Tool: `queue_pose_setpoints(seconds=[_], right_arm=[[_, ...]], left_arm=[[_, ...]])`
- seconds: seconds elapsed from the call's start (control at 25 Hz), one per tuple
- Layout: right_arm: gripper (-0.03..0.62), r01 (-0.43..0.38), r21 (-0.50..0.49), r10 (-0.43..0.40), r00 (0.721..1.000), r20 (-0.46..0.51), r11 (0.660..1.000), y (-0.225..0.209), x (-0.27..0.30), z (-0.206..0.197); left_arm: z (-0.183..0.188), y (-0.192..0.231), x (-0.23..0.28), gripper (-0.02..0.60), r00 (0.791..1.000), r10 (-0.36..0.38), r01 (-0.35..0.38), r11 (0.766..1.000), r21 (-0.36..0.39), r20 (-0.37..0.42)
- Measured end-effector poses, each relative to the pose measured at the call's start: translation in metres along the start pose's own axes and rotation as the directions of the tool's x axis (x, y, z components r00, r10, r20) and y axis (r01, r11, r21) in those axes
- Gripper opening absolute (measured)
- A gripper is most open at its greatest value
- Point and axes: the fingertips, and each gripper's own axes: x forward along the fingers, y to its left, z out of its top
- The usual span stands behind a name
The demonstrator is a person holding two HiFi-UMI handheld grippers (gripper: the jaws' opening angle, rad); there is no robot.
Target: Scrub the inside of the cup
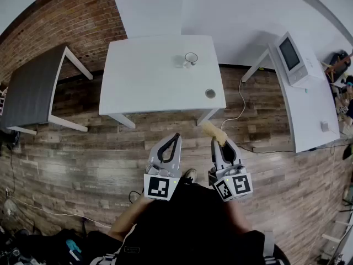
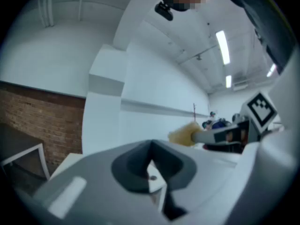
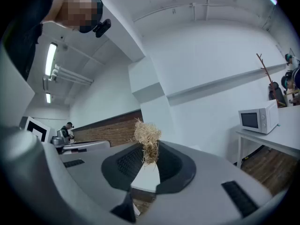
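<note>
The scrubbing is not yet beginning; this is looking like the approach, with the person standing well back from the white tabletop [image 1: 160, 76] and holding both tools low over the wooden floor [image 1: 83, 159]. The cup [image 1: 191, 58] is standing upright toward the far right part of that tabletop, well apart from both grippers. A small round thing [image 1: 210, 93], too small to identify, is lying close to the tabletop's near right corner. The right gripper [image 1: 219, 143] is clamping its fingers on a tuft of pale, straw-like scrubber [image 3: 147, 136], which is sticking out beyond the tips. The left gripper [image 1: 177, 137] is carrying nothing, its fingers pressed fully together. The next move is probably calling for stepping in to the tabletop, opening the left fingers to steady the cup, and steering the scrubber down through the rim.
</note>
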Motion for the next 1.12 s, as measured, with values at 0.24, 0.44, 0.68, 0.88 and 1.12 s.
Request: queue_pose_setpoints(seconds=[0.24,0.44,0.68,0.88,1.12], right_arm=[[0.055,-0.004,0.003,0.004,1.000,0.001,1.000,0.001,-0.004,0.000],[0.055,-0.007,0.002,0.007,1.000,0.003,1.000,0.002,-0.005,-0.001],[0.055,-0.003,-0.004,0.003,1.000,0.011,1.000,-0.004,-0.012,0.003],[0.055,-0.017,-0.012,0.017,1.000,-0.003,1.000,-0.016,-0.017,0.002],[0.055,-0.056,0.010,0.056,0.998,-0.011,0.998,-0.040,-0.021,-0.001]], left_arm=[[0.000,-0.003,-0.002,0.003,1.000,-0.001,0.001,1.000,0.011,0.002],[-0.001,-0.006,-0.003,0.003,1.000,-0.005,0.005,1.000,0.002,0.005],[-0.005,-0.013,-0.001,0.003,1.000,-0.007,0.007,1.000,0.009,-0.013],[-0.008,-0.021,0.004,0.003,1.000,0.016,-0.016,1.000,-0.024,-0.018],[-0.022,-0.038,0.013,0.003,0.997,0.063,-0.065,0.997,-0.044,-0.055]])
